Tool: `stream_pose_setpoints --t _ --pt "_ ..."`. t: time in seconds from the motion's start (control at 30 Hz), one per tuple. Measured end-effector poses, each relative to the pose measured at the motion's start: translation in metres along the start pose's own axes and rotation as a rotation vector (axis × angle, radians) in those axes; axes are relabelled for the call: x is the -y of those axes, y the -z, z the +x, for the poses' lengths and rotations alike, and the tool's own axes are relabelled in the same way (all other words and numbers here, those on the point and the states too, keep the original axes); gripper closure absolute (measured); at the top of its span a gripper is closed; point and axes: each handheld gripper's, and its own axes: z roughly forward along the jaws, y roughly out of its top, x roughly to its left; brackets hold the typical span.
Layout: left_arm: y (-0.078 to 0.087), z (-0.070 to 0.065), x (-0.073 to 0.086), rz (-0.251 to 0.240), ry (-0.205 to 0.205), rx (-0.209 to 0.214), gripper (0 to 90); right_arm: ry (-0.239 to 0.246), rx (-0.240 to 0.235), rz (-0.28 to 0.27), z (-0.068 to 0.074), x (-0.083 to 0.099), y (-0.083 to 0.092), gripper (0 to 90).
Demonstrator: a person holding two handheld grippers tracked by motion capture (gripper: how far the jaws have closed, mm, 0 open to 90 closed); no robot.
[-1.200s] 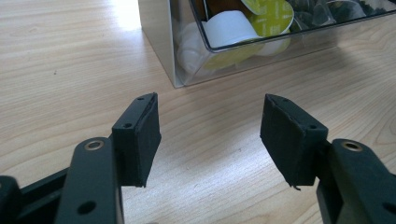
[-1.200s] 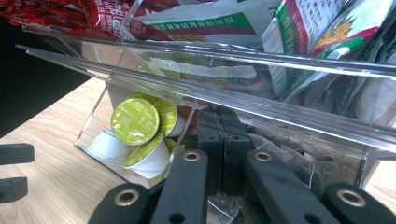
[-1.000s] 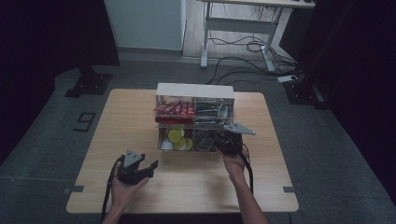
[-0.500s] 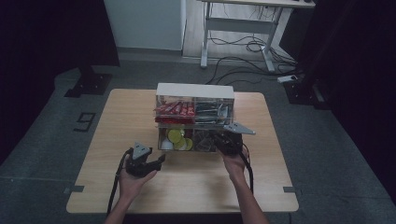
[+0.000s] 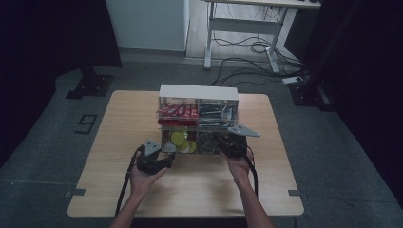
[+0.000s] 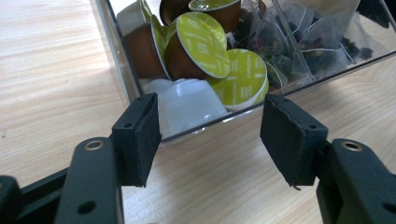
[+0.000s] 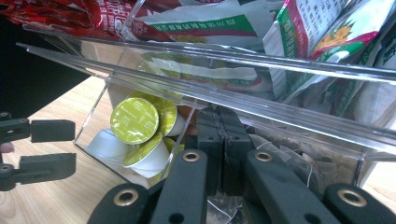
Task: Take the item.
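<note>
A clear two-tier organizer (image 5: 197, 92) stands mid-table with its lower drawer (image 6: 322, 74) pulled toward me. The drawer's left part holds green-lidded capsules (image 6: 205, 44) and a white capsule (image 6: 187, 105). Tea bags (image 6: 299, 42) fill the part to their right. My left gripper (image 6: 208, 135) is open just in front of the drawer's left front corner, and its jaws have just been closing a little with nothing between them. In the high view the left gripper (image 5: 167, 160) points at that corner. My right gripper (image 7: 219, 135) is shut on the drawer's front wall, at its right half (image 5: 229, 143).
The upper tier holds red packets (image 5: 176, 111) on the left and green-and-white sachets (image 7: 299, 28) on the right. Bare wooden table (image 5: 119, 142) lies left of and in front of the organizer. The left gripper's cable trails back off the table's front edge.
My left gripper has moved right and forward, from the open table up to the drawer's left front corner. The right gripper and the drawer have stayed put.
</note>
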Motion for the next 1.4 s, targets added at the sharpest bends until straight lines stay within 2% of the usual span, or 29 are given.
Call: stream_pose_setpoints --t 0.37,0.87,1.4 --pt "-0.013 -0.009 -0.008 -0.009 -0.022 -0.028 38.3 0.005 0.003 0.004 0.0 -0.001 0.0 88.0" --pt "-0.028 -0.012 -0.02 -0.026 -0.016 -0.04 38.0 0.017 0.004 0.01 0.001 -0.002 0.0 88.1" --pt "-0.043 -0.014 -0.021 -0.01 -0.012 -0.063 37.5 0.011 0.001 0.007 0.0 -0.002 0.0 88.0"
